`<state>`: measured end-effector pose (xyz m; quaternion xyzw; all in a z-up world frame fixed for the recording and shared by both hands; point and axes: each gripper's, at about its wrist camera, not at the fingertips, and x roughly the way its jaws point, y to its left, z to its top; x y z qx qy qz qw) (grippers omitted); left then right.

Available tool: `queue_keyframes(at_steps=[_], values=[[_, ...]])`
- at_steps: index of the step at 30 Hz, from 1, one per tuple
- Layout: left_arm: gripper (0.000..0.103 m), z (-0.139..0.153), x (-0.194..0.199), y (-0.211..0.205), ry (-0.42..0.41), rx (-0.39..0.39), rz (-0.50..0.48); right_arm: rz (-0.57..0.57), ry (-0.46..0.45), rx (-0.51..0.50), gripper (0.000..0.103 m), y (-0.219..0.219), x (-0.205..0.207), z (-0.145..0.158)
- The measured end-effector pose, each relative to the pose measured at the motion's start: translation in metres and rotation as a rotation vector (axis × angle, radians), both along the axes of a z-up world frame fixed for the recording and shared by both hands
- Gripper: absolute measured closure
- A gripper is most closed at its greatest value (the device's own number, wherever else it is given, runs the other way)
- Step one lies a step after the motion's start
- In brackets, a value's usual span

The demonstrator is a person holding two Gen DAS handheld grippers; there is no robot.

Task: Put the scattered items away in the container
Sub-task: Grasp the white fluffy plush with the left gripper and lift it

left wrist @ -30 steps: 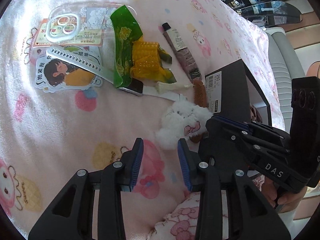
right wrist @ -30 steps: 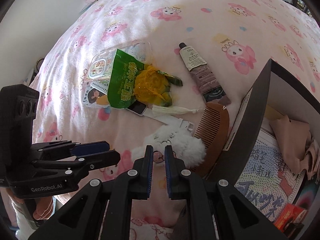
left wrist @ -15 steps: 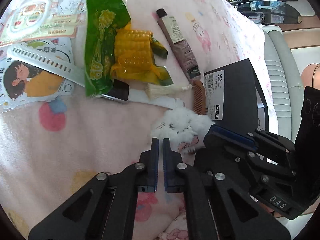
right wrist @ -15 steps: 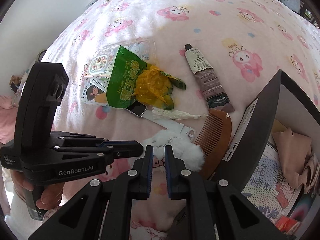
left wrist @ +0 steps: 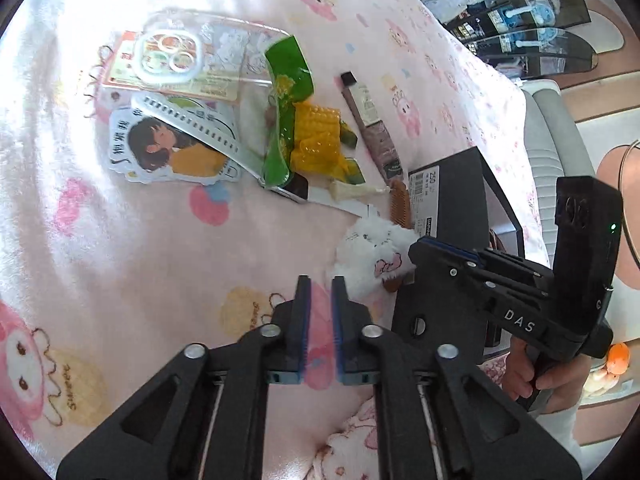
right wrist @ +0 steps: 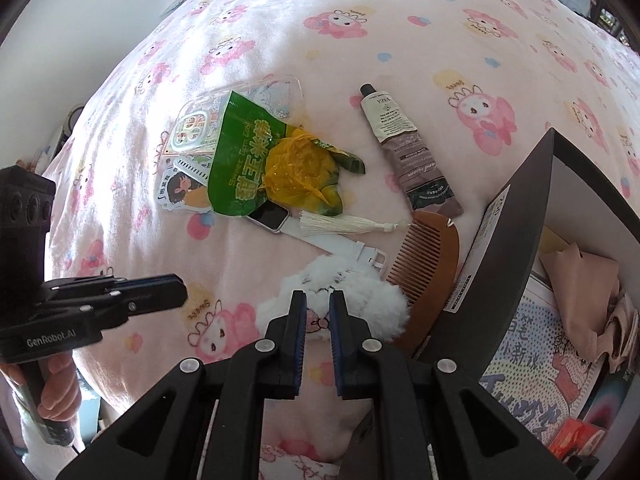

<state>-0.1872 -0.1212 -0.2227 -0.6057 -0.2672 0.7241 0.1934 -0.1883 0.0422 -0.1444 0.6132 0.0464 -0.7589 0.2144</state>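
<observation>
Left claw (left wrist: 320,320): jaws clamped together half a second ago, now opening again, nothing between them; hovering over bare blanket (left wrist: 140,280) just short of the white fluffy toy (left wrist: 372,252). View pulled back since the last frame, so more of the clutter visible.

Right claw (right wrist: 318,320): clenched as before, unmoved, parked over the white fluffy toy; no clear pinch on the fur, so empty by judgement.

Items all in place on the bed, none yet moved this second: green corn packet (right wrist: 256,160), cream tube (right wrist: 404,152), wooden comb (right wrist: 428,256), smartwatch (right wrist: 276,216), tassel (right wrist: 340,224), clear phone case (left wrist: 192,56), sticker card (left wrist: 168,152). Black box (right wrist: 504,240) at right, open, already holding paper and cloth.

Reading: close-open cycle grabbed nothing; likely a reset before a pick. Toy nearest both claws, and nearest the box.
</observation>
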Motion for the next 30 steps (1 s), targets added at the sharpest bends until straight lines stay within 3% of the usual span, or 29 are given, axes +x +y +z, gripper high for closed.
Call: queue_keyframes(at_steps=[2, 10, 11, 12, 14, 16, 18, 19, 20, 21, 23, 26, 30], values=[[0.063, -0.011, -0.005, 0.005, -0.019, 0.02, -0.018, -0.014, 0.006, 0.003, 0.094, 0.0, 0.0, -0.001], [0.063, -0.044, -0.023, 0.021, -0.09, 0.044, -0.013, 0.024, -0.005, 0.029, 0.094, -0.01, 0.002, -0.011], [0.066, -0.045, -0.024, 0.022, -0.089, 0.05, -0.014, 0.03, -0.005, 0.036, 0.094, -0.011, 0.003, -0.012], [0.08, -0.045, -0.026, 0.022, -0.088, 0.053, -0.017, 0.033, -0.006, 0.041, 0.094, -0.012, 0.003, -0.013], [0.098, -0.043, -0.027, 0.026, -0.08, 0.074, -0.036, 0.044, -0.012, 0.047, 0.094, -0.014, 0.003, -0.016], [0.098, -0.039, -0.027, 0.029, -0.063, 0.107, -0.056, 0.045, -0.015, 0.05, 0.094, -0.015, 0.002, -0.018], [0.098, -0.035, -0.026, 0.032, -0.05, 0.089, -0.063, 0.036, -0.018, 0.045, 0.094, -0.014, 0.001, -0.018], [0.096, -0.034, -0.027, 0.032, -0.054, 0.078, -0.063, 0.027, -0.02, 0.037, 0.094, -0.013, 0.0, -0.017], [0.088, -0.035, -0.027, 0.031, -0.062, 0.073, -0.062, 0.015, -0.016, 0.029, 0.094, -0.01, 0.0, -0.014], [0.071, -0.035, -0.027, 0.029, -0.068, 0.073, -0.058, -0.001, -0.005, 0.025, 0.094, -0.006, 0.0, -0.01], [0.06, -0.035, -0.025, 0.024, -0.062, 0.129, -0.047, -0.022, 0.024, 0.018, 0.094, 0.002, 0.001, 0.001], [0.059, -0.035, -0.023, 0.019, -0.052, 0.211, -0.042, -0.042, 0.044, -0.008, 0.094, 0.014, 0.004, 0.012], [0.059, -0.043, -0.029, 0.042, -0.093, 0.177, -0.11, -0.074, 0.037, -0.024, 0.094, 0.026, 0.007, 0.012]])
